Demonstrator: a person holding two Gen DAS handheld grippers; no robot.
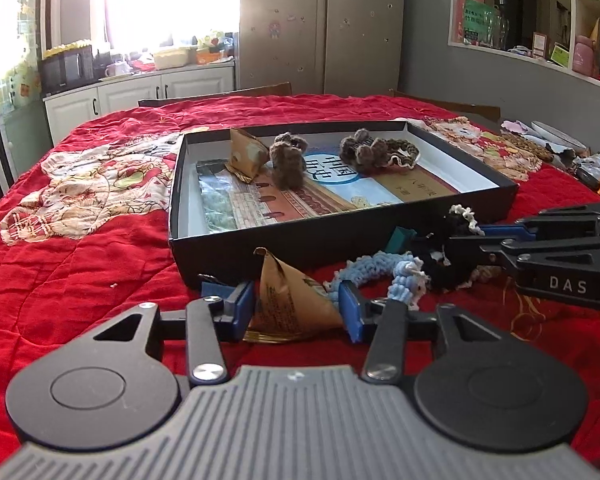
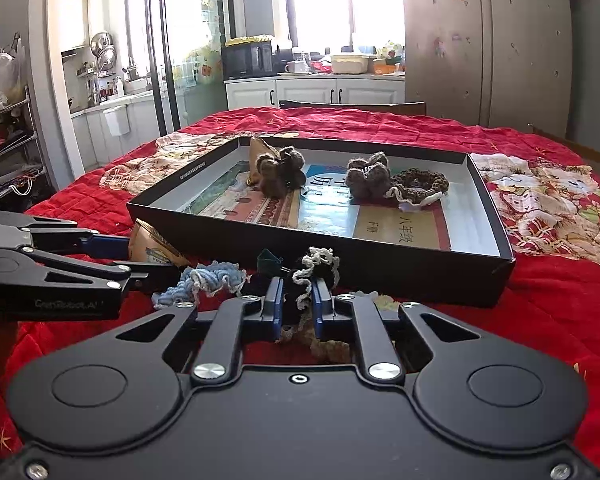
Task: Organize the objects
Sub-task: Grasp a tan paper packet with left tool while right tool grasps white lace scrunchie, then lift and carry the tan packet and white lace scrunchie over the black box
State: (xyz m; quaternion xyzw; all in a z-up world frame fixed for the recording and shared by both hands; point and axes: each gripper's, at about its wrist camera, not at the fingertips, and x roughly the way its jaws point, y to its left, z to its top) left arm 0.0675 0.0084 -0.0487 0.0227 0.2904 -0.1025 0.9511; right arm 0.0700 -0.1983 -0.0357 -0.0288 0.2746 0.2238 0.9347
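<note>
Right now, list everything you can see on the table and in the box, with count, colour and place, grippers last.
Box: one, black, white inside, centre of table.
Books: at least two, flat on the box floor.
Brown crochet pieces: two, in the box, atop the books.
Brown crochet ring: one, white-edged, right in the box.
Gold pyramid packets: two; one inside the box at back left, one before the box.
Blue crochet piece: one, light blue, before the box.
Black crochet piece: one, white trim, before the box.
Quilt: red, patterned patches, covers the table.
Left gripper: around the front packet; contact unclear.
Right gripper: shut on the black crochet piece.
</note>
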